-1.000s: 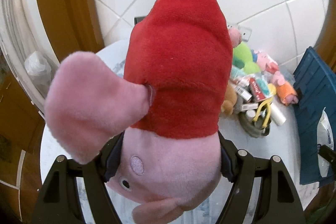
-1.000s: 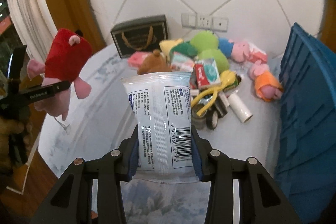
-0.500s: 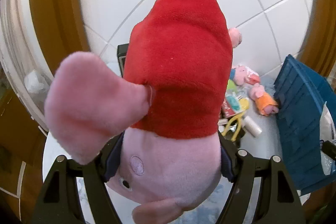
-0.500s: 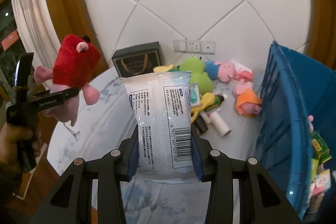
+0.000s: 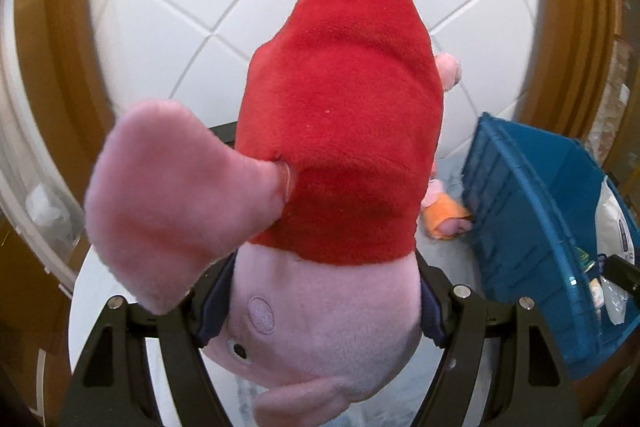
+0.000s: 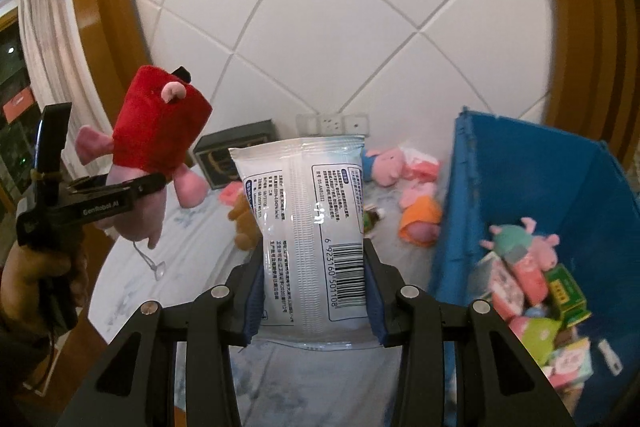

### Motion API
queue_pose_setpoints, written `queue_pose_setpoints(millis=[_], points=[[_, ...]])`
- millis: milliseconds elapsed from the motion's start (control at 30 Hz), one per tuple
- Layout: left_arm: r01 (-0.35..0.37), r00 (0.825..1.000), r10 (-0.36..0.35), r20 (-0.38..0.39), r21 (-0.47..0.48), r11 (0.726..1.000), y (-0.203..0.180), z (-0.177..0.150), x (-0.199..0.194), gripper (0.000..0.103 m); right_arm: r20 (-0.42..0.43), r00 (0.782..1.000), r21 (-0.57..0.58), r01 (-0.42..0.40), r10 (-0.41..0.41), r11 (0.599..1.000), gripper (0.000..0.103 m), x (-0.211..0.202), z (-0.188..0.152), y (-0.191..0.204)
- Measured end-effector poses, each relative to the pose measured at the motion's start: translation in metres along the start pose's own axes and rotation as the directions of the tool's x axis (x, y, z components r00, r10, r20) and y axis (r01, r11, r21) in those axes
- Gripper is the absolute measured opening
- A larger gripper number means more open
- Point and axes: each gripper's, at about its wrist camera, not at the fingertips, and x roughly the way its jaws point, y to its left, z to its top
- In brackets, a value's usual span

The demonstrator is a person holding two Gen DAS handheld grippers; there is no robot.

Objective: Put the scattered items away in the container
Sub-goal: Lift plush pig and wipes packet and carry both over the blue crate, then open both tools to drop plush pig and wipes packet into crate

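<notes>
Table point(image 6: 132, 279): two pig plushes point(image 6: 420, 215), one blue bin point(image 6: 520, 195)

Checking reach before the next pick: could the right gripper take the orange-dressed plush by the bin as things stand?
Probably not. The right gripper is shut on the white packet, so its fingers are occupied, though nothing covers the orange-dressed plush.

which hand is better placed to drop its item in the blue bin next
Probably right. The right gripper, shut on the wipes pack, sits beside the blue bin, looking into it. The left gripper, holding the pig plush, is farther off.
</notes>
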Motion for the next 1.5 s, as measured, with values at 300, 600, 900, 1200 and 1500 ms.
queue_pose_setpoints(millis=[300, 600, 900, 1200, 1500], points=[[0.08, 0.997, -0.08, 0.003, 0.073, 0.994, -0.085, 0.023, 0.001, 0.075, 0.053, 0.998, 0.041, 0.033, -0.035, 0.999, 0.041, -0.038, 0.009, -0.061], [0.152, 0.988, -0.153, -0.01, 0.148, 0.977, -0.157, 0.044, 0.013, 0.075, 0.06, 0.994, 0.112, 0.083, -0.09, 0.99, 0.041, -0.061, 0.003, -0.119], [0.255, 0.967, -0.254, -0.033, 0.222, 0.941, -0.228, 0.059, 0.024, 0.075, 0.045, 0.985, 0.195, 0.154, -0.166, 0.969, 0.041, -0.077, -0.014, -0.165], [0.342, 0.939, -0.34, -0.058, 0.28, 0.897, -0.297, 0.07, 0.032, 0.075, -0.007, 0.972, 0.257, 0.229, -0.235, 0.939, 0.041, -0.09, -0.029, -0.203], [0.403, 0.914, -0.395, -0.093, 0.318, 0.858, -0.348, 0.082, 0.047, 0.075, -0.049, 0.953, 0.313, 0.299, -0.299, 0.901, 0.041, -0.102, -0.046, -0.234]])
